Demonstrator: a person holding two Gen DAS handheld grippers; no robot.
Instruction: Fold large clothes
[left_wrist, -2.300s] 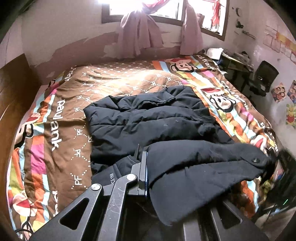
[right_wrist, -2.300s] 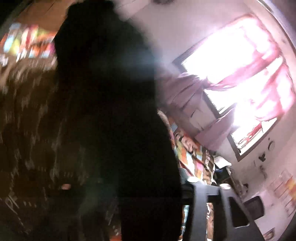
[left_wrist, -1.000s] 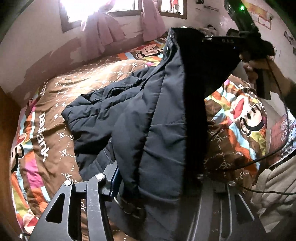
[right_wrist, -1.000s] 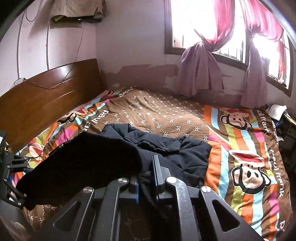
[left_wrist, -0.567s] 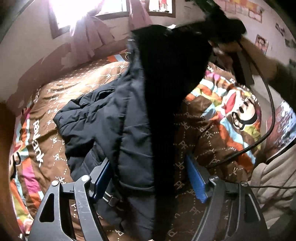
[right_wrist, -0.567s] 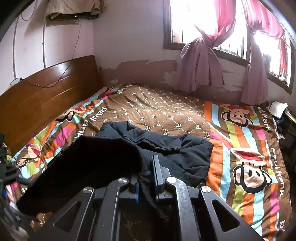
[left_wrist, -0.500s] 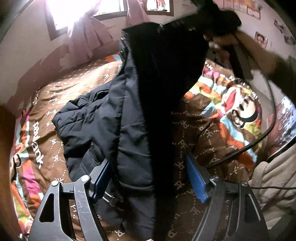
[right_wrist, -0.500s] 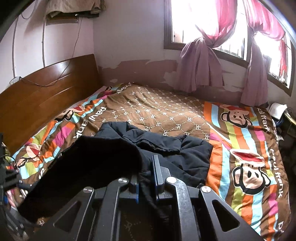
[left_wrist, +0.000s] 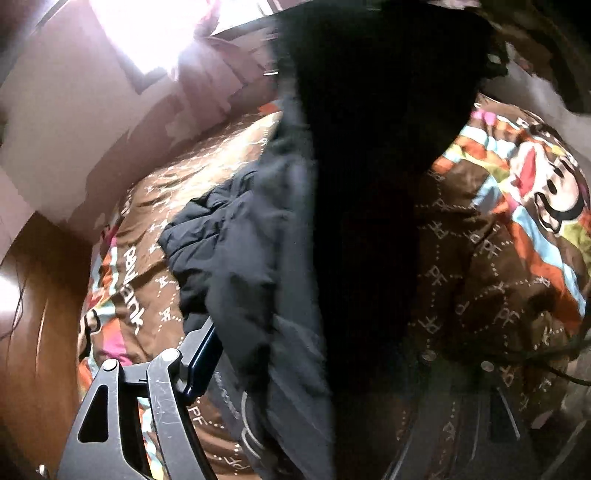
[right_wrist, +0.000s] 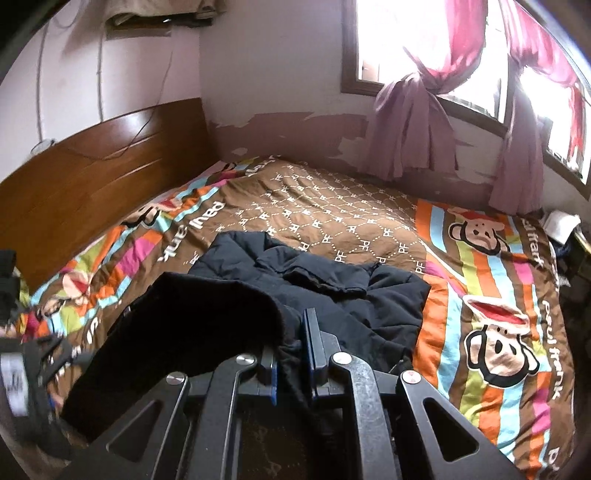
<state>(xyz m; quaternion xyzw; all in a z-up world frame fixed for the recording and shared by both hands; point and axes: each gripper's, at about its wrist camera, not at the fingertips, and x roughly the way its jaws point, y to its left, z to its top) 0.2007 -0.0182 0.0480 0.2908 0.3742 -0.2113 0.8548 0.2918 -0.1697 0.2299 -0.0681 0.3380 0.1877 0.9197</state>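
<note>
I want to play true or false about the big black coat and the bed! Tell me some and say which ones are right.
1. The right gripper is pinching the black coat. True.
2. The coat lies folded in a neat square. False: it is rumpled, partly lifted and partly resting on the bed cover.
3. The bed cover has cartoon monkey faces on it. True.
4. The left gripper is shut tight. False: its jaws stand wide apart with coat fabric hanging between them.
5. The curtains are green. False: they are pink and purple, tied in knots by the window.
</note>
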